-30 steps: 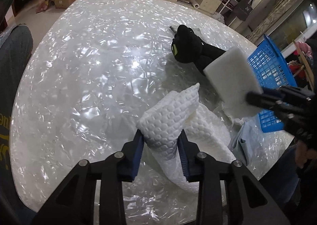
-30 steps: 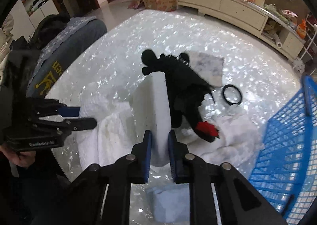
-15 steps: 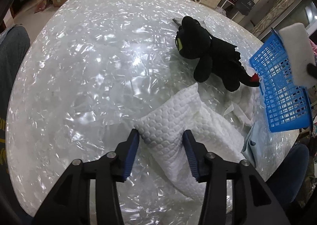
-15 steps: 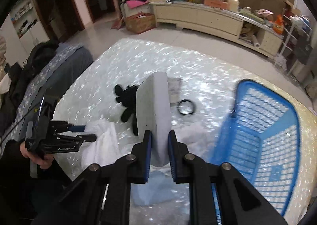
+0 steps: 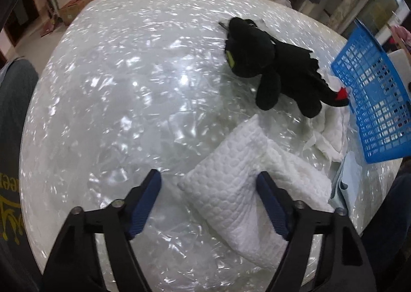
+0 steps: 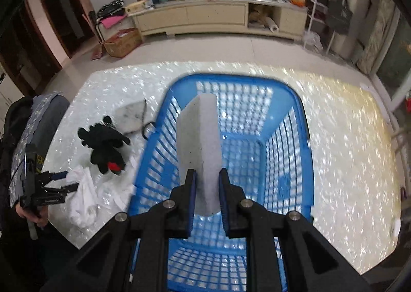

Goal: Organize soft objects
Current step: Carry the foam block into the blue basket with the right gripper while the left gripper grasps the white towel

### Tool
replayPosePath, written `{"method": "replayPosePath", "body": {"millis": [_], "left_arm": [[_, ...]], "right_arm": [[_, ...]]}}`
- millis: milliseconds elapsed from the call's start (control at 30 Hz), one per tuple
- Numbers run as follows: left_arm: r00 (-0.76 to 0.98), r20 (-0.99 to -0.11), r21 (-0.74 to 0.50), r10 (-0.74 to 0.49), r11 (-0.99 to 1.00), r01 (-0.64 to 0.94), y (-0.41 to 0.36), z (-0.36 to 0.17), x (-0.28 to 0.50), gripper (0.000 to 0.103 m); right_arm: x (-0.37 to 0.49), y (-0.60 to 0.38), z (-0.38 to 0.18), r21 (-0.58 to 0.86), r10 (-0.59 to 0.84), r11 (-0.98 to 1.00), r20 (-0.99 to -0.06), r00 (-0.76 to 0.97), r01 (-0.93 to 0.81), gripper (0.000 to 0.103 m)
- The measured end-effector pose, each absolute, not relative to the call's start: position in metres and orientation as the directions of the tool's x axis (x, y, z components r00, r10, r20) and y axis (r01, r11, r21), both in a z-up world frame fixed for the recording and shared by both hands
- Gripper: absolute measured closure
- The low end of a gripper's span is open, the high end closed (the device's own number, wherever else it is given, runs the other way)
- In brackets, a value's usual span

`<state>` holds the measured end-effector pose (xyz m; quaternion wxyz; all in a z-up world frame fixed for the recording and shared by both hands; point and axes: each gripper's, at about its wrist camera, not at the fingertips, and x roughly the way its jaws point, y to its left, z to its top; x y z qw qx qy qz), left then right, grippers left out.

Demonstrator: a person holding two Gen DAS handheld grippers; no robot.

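My right gripper (image 6: 207, 191) is shut on a white foam block (image 6: 200, 143) and holds it upright above the blue basket (image 6: 287, 91). My left gripper (image 5: 209, 189) is open, its jaws wide on either side of a white quilted cloth (image 5: 246, 184) lying on the table; it also shows small in the right wrist view (image 6: 59, 181). A black plush toy (image 5: 272, 71) lies beyond the cloth, next to the basket (image 5: 372, 102); it also shows in the right wrist view (image 6: 105, 143).
The shiny white table (image 5: 115, 91) holds crumpled white fabric (image 5: 331, 132) beside the basket and a pale blue cloth (image 5: 346, 179) at the edge. A grey mat (image 6: 131, 114) and a black ring (image 6: 147, 129) lie behind the plush. Cabinets (image 6: 205, 17) stand beyond.
My left gripper has opened and let go of the quilted cloth, which now lies on the table. My right gripper has carried the foam block rightward to above the basket.
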<state>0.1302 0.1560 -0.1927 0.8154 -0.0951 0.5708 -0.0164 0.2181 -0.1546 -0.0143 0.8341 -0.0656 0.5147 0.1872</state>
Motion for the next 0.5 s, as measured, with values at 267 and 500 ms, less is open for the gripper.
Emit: {"method": "replayPosePath", "body": {"millis": [267,500], "left_arm": [[0.310,-0.937,-0.182,-0.160,0.982,-0.044,0.141,-0.191,0.140,0.060],[0.332,-0.926,-0.217,-0.182,0.973,-0.071,0.142,-0.191,0.133,0.075]], "right_arm": [[0.218,-0.161,-0.048,0.115,0.229,0.930,-0.925,0.305,-0.349,0.083],[0.222,-0.150,-0.072,0.117,0.202,0.936,-0.951,0.234,-0.333,0.077]]}}
